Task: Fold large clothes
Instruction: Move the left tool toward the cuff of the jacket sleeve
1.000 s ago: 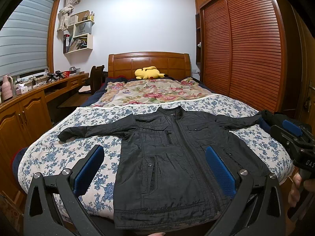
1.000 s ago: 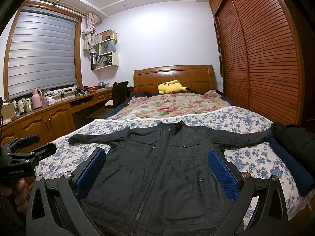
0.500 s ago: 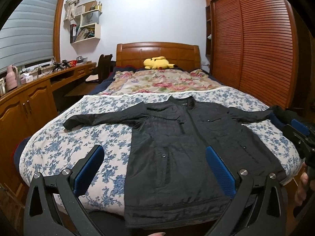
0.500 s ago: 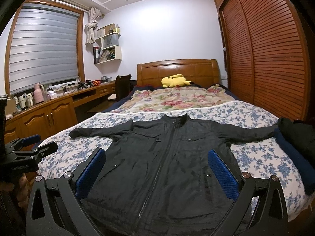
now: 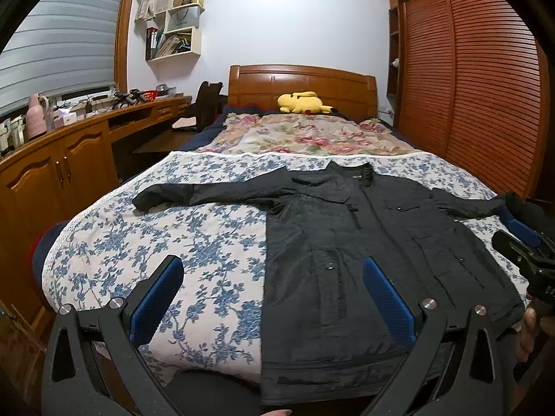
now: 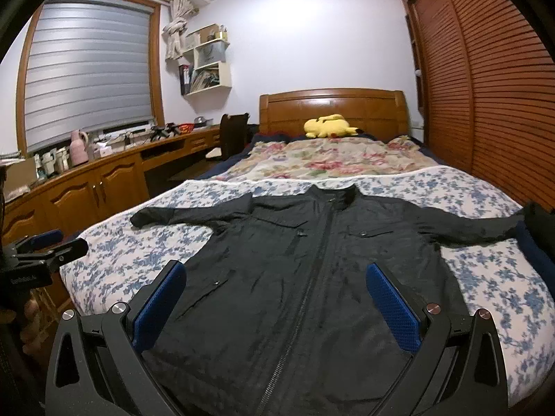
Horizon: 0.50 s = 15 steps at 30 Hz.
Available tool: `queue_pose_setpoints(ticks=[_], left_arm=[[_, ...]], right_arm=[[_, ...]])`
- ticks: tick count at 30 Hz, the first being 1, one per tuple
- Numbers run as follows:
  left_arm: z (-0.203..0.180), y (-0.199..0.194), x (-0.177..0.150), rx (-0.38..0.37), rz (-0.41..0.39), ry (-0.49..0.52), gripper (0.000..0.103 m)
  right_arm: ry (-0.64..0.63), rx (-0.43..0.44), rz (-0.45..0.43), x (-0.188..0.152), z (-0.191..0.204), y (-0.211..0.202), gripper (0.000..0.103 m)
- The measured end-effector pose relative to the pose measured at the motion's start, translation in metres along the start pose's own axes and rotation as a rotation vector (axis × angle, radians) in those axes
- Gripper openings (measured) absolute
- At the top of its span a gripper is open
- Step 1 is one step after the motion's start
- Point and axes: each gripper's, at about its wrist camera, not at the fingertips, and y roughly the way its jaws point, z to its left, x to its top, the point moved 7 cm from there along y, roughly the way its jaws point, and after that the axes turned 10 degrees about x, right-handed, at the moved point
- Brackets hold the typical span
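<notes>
1. Left gripper point(image 5: 272, 279) hangs wide open and empty over the jacket's left hem edge.
2. Right gripper point(image 6: 275, 286) gapes empty above the zip.
3. Black jacket point(image 6: 312, 260) lies flat, sleeves outspread, on the floral bedspread point(image 5: 173, 235).

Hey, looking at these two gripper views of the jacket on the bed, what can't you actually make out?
- Black jacket hem: in the right wrist view it runs off the bottom edge behind the right gripper.
- Jacket's far sleeve cuff: in both views it ends at a dark pile at the bed's edge; the overlap is unclear.
- Shelf contents: too small in the left wrist view.
- Desk items: too small in the right wrist view.
</notes>
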Motion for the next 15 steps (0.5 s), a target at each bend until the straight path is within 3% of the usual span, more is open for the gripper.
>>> queue_pose_setpoints(ticks=[15], left_arm=[[0.034,0.073,-0.029,0.072,0.112,0.000,0.103]], right_arm=[[-0.036,0.083,0.086,0.002,-0.006,0.085,0.103]])
